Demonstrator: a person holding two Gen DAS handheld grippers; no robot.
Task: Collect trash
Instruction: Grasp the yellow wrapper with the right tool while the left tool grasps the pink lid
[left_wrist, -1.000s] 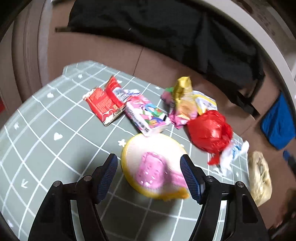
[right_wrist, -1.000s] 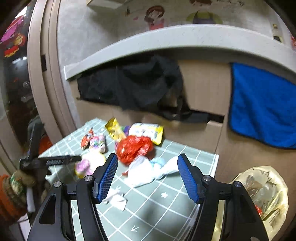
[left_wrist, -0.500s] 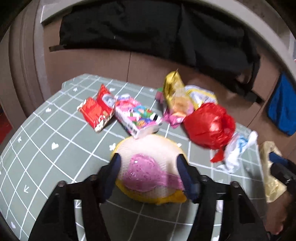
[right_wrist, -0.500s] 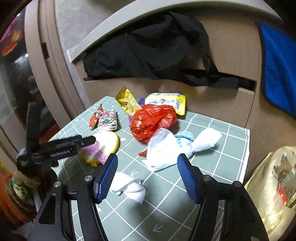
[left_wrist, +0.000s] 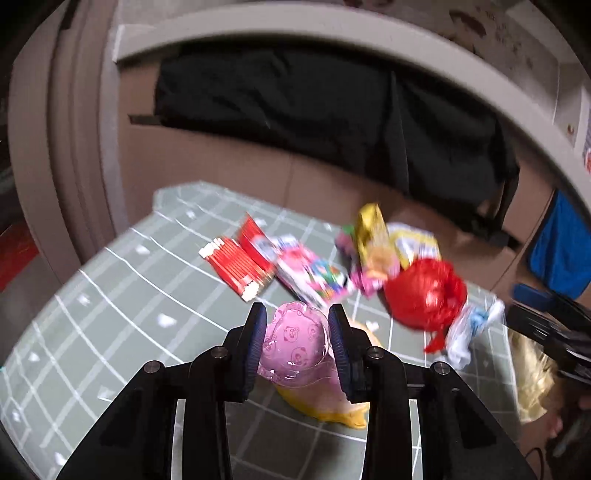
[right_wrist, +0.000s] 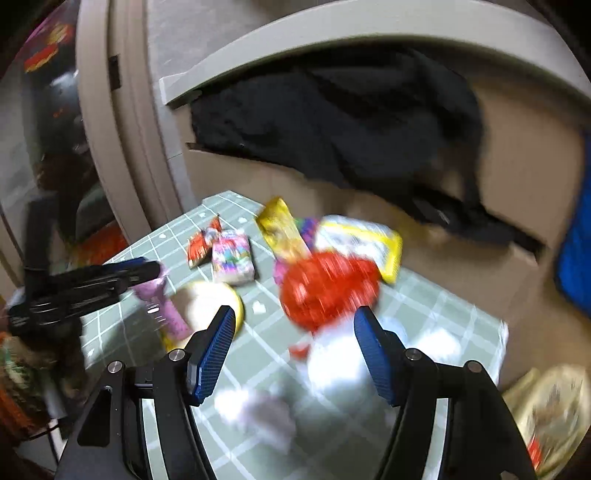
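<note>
Trash lies on a grey-green checked table (left_wrist: 110, 314). My left gripper (left_wrist: 297, 308) is closing, and its pads press a pink crinkled plastic piece (left_wrist: 295, 343) from both sides. The piece hangs raised above a yellow-rimmed round container (right_wrist: 221, 302). In the right wrist view the left gripper (right_wrist: 92, 284) holds this pink plastic (right_wrist: 162, 295) up at the left. My right gripper (right_wrist: 294, 314) is open and holds nothing. It hovers over a white plastic bag (right_wrist: 340, 362) and a white tissue (right_wrist: 255, 406), just in front of a crumpled red bag (right_wrist: 328, 288).
Farther back lie a red wrapper (left_wrist: 240, 266), a pink snack packet (left_wrist: 314, 277), a gold wrapper (left_wrist: 373, 232) and a yellow-white packet (left_wrist: 413, 240). A translucent yellowish trash bag (right_wrist: 554, 406) sits off the table's right edge. Black cloth (left_wrist: 295, 110) hangs behind, with a blue cloth (left_wrist: 561, 251) at the right.
The left jaws closed from wide open onto the pink plastic and lifted it off the yellow container. The right gripper moved in over the table towards the white bag and tissue, still open.
</note>
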